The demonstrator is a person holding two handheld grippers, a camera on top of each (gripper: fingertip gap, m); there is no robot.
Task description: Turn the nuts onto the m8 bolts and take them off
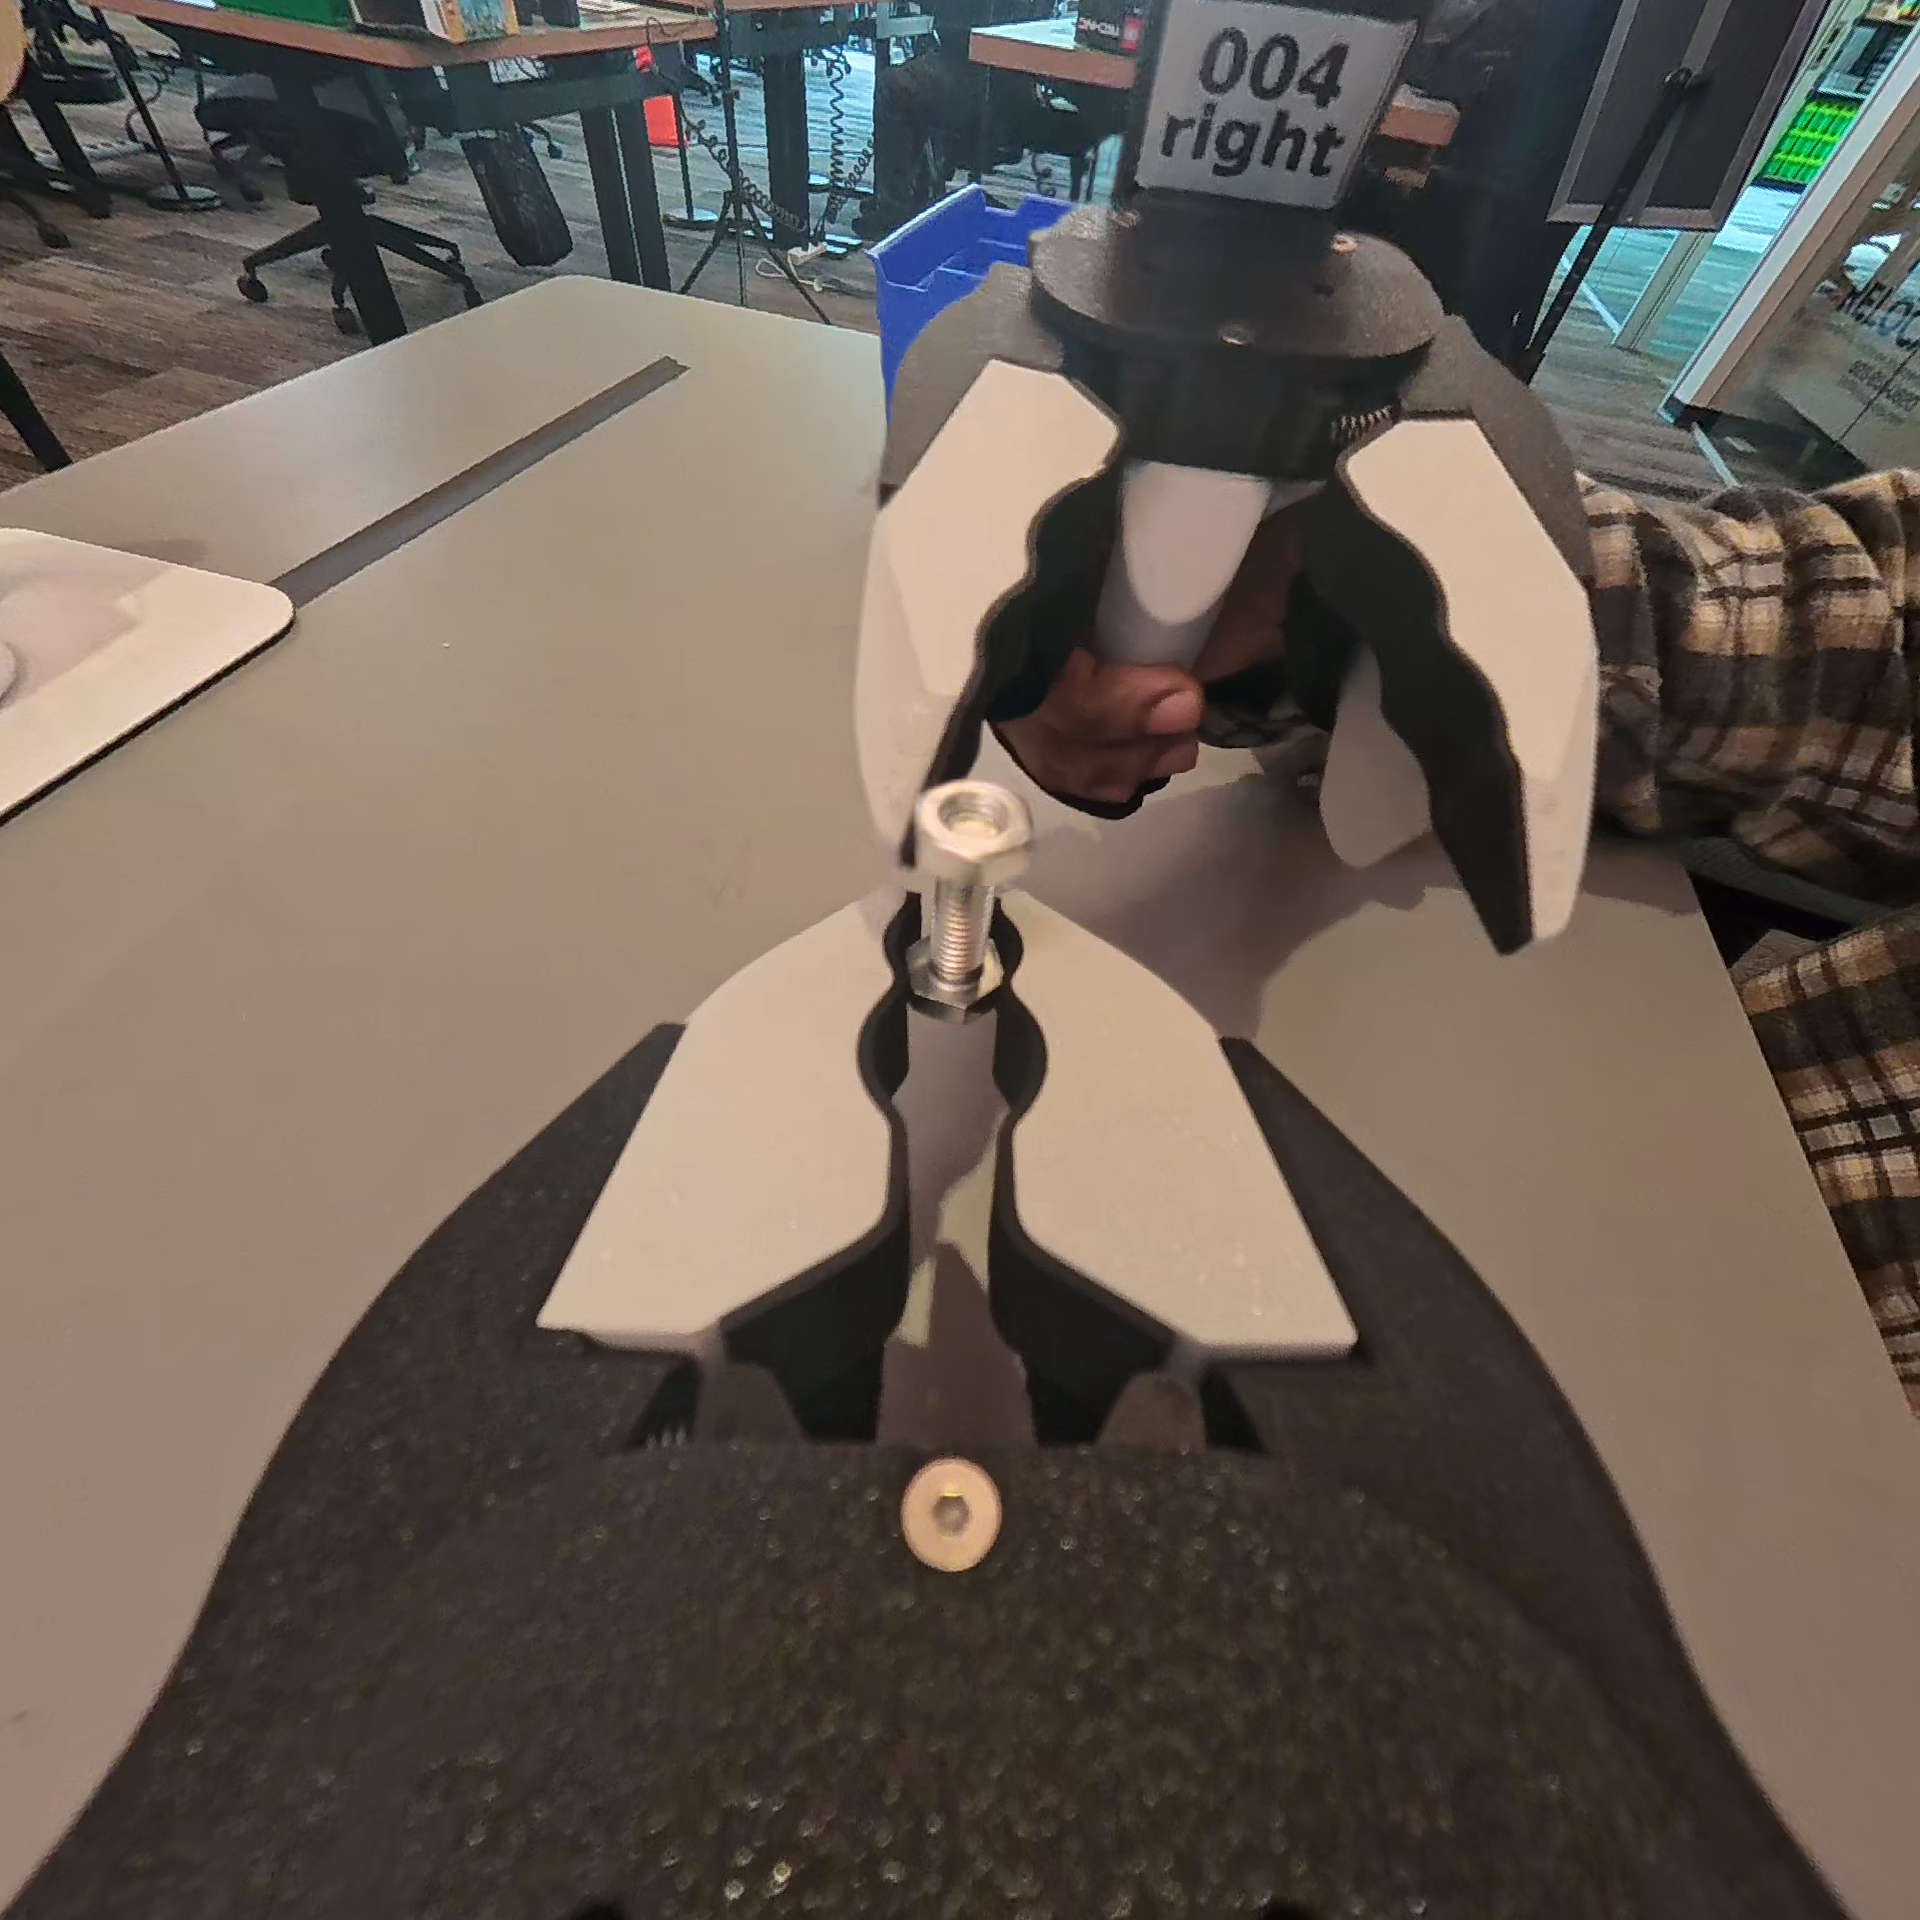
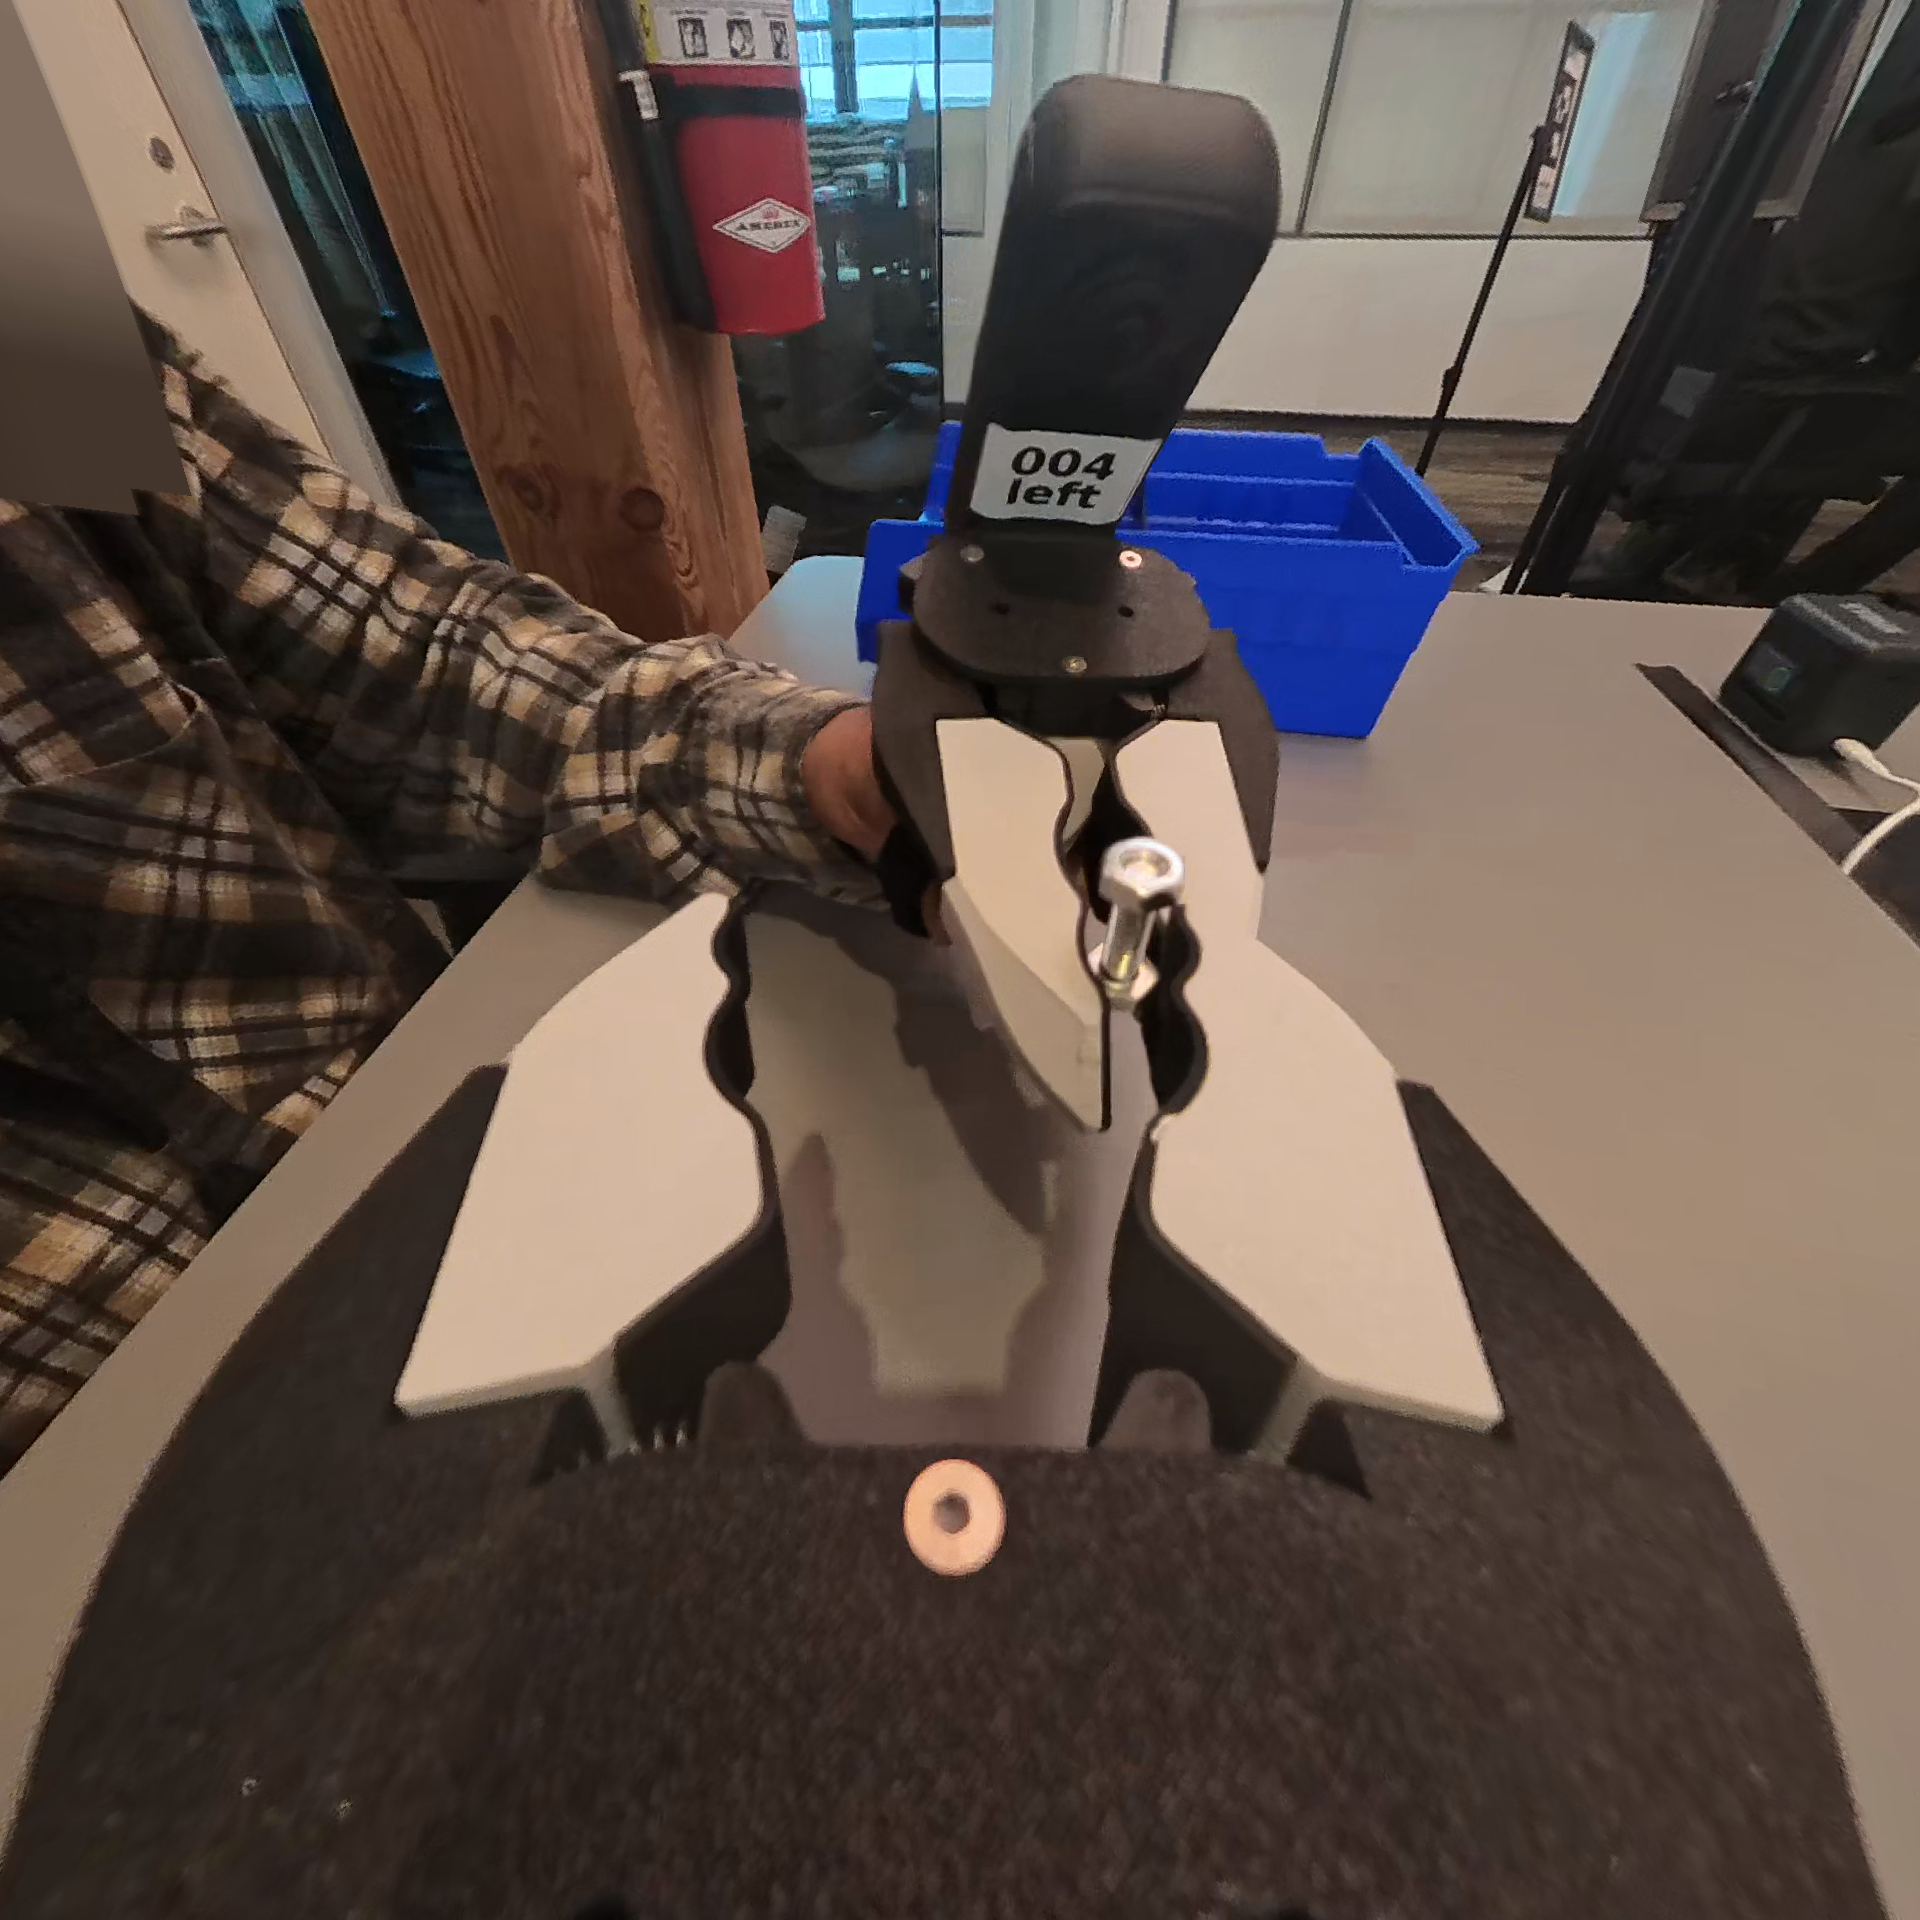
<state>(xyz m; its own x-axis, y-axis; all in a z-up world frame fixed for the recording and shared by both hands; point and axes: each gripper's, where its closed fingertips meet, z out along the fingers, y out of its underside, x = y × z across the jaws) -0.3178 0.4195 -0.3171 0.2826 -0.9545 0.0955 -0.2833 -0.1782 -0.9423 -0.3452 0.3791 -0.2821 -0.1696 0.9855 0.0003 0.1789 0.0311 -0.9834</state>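
Observation:
A silver M8 bolt (image 1: 954,935) stands head-up with a hex nut (image 1: 951,982) threaded low on its shank. My left gripper (image 1: 951,951) is shut on the nut and holds the pair above the grey table (image 1: 520,831). My right gripper (image 1: 1205,894) faces it, open wide, with one fingertip (image 1: 899,821) right beside the bolt head (image 1: 971,831). In the right wrist view the bolt (image 2: 1132,914) and nut (image 2: 1127,982) sit between the left gripper's (image 2: 1127,1003) fingers. My right gripper (image 2: 956,935) is open there, and one of its fingers (image 2: 1278,1122) is next to the bolt.
A blue bin (image 2: 1309,623) stands at the table's far end behind the left gripper. A white pad (image 1: 114,665) lies at the left edge. A black device (image 2: 1818,665) with a white cable sits at the right. Plaid sleeves (image 2: 416,707) reach in from the person's side. There is about 5 centimeters between the tips of the two grippers.

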